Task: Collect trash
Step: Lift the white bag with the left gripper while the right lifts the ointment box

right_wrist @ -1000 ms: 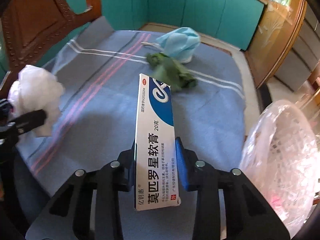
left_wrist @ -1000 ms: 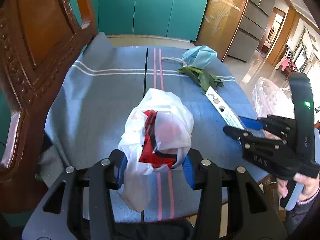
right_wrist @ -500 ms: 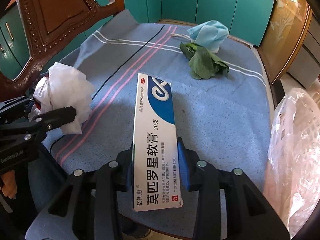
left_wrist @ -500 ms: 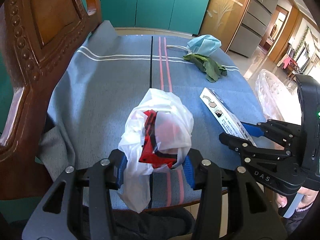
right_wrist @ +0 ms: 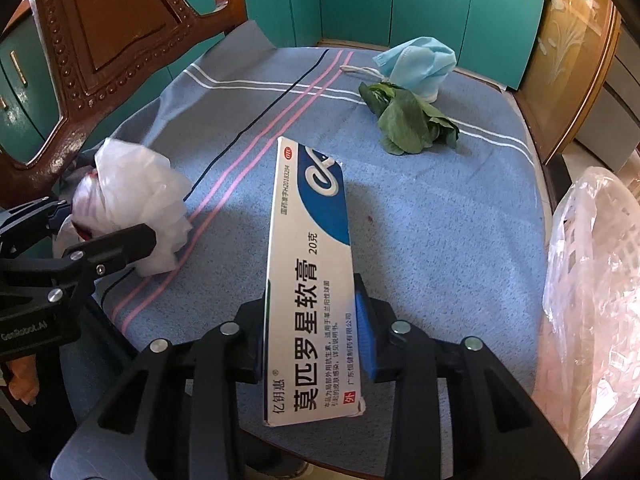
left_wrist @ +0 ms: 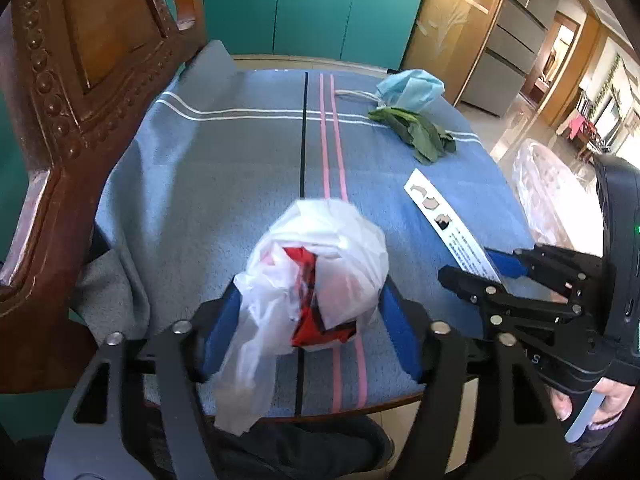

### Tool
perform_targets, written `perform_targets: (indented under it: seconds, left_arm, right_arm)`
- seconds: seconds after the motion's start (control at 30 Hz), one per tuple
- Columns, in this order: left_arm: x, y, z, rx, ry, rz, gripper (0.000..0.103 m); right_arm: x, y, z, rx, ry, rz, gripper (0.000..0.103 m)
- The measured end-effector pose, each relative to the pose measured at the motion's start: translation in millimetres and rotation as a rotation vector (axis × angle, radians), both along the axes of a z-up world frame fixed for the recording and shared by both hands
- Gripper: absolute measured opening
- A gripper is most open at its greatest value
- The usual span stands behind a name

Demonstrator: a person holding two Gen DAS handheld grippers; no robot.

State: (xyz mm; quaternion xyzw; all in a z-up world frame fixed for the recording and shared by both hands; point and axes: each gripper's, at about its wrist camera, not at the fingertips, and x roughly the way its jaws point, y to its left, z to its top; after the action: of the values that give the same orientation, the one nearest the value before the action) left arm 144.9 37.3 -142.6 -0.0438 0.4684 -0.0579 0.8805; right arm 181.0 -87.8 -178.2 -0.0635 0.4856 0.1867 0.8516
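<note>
My left gripper (left_wrist: pixel 310 312) is shut on a crumpled white plastic bag (left_wrist: pixel 320 264) with red wrapping inside, held above the near edge of the blue-clothed table (left_wrist: pixel 240 168). It also shows in the right wrist view (right_wrist: pixel 136 204). My right gripper (right_wrist: pixel 312 320) is shut on a long white and blue ointment box (right_wrist: pixel 312 272), held above the table; the box also shows in the left wrist view (left_wrist: pixel 448 224). A blue face mask (right_wrist: pixel 418 66) and green leaves (right_wrist: pixel 408 122) lie at the table's far side.
A white basket lined with a clear bag (right_wrist: pixel 592 280) stands off the table's right edge. A carved wooden chair back (left_wrist: pixel 80 92) rises at the left. Teal cabinets (left_wrist: pixel 312 8) stand behind.
Both grippers have drawn back toward the table's near edge, each with its item still held. The bag and box have not shifted in the jaws.
</note>
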Motion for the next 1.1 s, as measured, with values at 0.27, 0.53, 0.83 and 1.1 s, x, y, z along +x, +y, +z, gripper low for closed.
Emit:
perform_targets:
  seconds: [0.27,0.53,0.83,1.1]
  left_arm:
    - [7,-5,-4,0.006,-0.002,-0.004,0.068]
    - [3,-5,-4,0.007,-0.028,0.016,0.043]
    - [-6,-9,13,0.025,-0.076,0.007,0.041]
    - [-12,-9,19,0.046,-0.085,0.032,0.041]
  right_arm:
    - [-2,-7,2,0.01,0.0,-0.025,0.035]
    - [-2,-15,3,0.02,0.0,-0.044,0.035]
    - [-4,-21,14,0.034,-0.022,-0.055,0.035]
    - [-9,-27,20,0.025,-0.052,-0.074,0.035]
